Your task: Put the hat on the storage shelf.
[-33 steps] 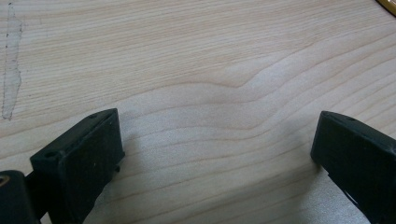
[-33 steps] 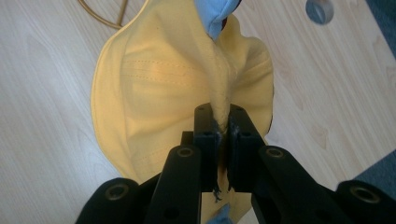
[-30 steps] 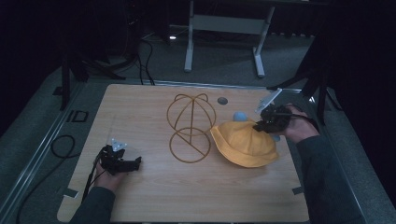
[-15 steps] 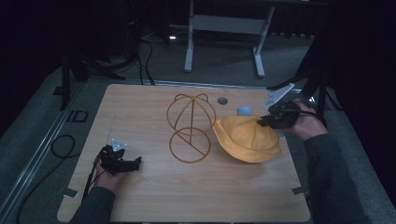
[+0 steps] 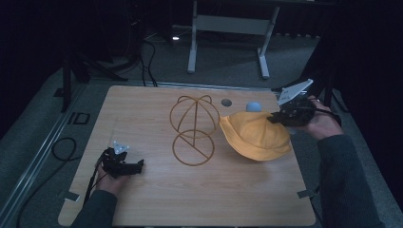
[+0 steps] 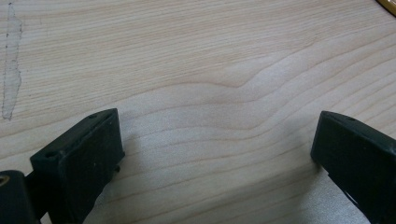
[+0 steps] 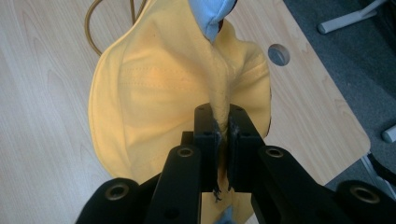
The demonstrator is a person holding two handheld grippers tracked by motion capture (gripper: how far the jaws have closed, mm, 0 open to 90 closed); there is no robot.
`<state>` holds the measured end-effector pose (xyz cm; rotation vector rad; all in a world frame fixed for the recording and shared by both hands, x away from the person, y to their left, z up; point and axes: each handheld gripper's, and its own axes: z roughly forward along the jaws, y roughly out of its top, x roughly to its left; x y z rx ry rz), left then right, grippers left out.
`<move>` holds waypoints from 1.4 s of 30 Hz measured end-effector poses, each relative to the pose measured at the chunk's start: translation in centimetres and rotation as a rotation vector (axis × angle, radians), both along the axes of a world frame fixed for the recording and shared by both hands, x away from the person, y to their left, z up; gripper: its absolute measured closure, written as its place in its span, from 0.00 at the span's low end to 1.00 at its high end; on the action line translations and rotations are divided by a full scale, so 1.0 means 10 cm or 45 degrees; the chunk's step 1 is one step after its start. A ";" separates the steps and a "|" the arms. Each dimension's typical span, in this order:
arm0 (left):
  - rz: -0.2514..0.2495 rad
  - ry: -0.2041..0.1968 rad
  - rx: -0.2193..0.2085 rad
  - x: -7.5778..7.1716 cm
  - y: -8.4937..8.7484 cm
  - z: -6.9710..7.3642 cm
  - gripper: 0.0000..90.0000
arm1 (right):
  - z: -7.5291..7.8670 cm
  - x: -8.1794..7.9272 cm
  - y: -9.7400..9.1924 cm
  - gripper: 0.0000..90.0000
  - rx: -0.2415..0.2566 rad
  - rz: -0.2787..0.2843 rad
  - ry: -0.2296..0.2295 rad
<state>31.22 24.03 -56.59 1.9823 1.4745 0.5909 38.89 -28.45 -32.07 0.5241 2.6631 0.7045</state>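
Yellow hat (image 5: 254, 135) is lying on the wooden table (image 5: 157, 194), right of centre, just beside the gold wire stand (image 5: 192, 130). Right gripper (image 7: 223, 128) is pinching a fold of the hat's fabric, jaws closed on it. Left gripper (image 5: 124, 165) is resting low over bare wood, jaws spread wide, holding nothing.

table (image 5: 142, 199) | wire stand (image 5: 194, 130) centre (upright) | hat (image 5: 254, 135) just right
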 end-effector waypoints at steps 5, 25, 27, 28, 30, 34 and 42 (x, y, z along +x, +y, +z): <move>-0.001 0.001 0.001 0.00 0.00 0.00 0.03 | 0.07 -0.01 -0.04 0.94 0.028 0.000 -0.034; 0.000 -0.001 -0.001 0.00 0.00 0.00 0.02 | 0.30 -0.04 -0.06 0.95 0.172 0.015 -0.110; -0.002 -0.001 -0.002 0.00 0.00 0.00 0.02 | 0.31 -0.04 -0.04 0.95 0.183 0.019 -0.114; -0.004 0.000 0.001 0.00 0.00 0.00 0.02 | 0.32 -0.04 -0.03 0.95 0.188 0.025 -0.115; -0.003 -0.001 -0.001 0.00 0.00 0.00 0.02 | 0.34 -0.04 -0.01 0.95 0.202 0.038 -0.121; -0.002 -0.002 -0.002 0.00 0.00 0.00 0.03 | 0.38 -0.05 0.03 0.95 0.225 0.053 -0.139; -0.003 -0.002 -0.001 0.00 0.00 0.00 0.02 | 0.47 -0.04 0.15 0.95 0.244 0.080 -0.161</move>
